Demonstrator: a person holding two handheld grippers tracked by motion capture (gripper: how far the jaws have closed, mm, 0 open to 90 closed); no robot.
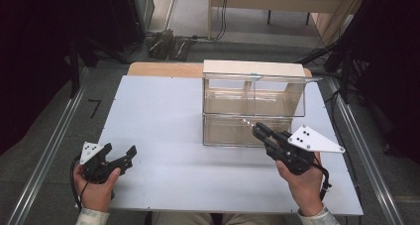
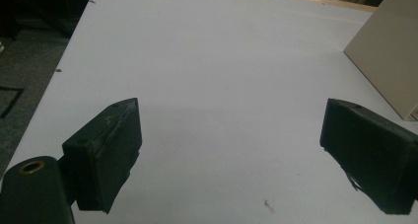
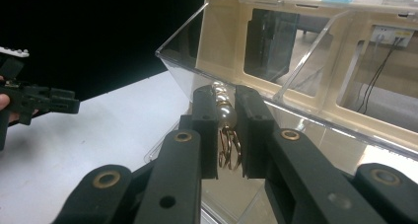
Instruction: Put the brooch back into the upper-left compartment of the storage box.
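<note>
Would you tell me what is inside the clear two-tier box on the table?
Both tiers of the clear box look bare through the walls. The right gripper holds a pearl-and-gold-ring piece at its open front, outside; its lower end is hidden by the jaws.

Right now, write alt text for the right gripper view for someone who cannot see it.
The right gripper is shut on a piece of jewellery, pearl beads with thin gold rings, held just in front of a clear plastic organiser box with a cream frame. The left gripper shows farther off over the white table.
</note>
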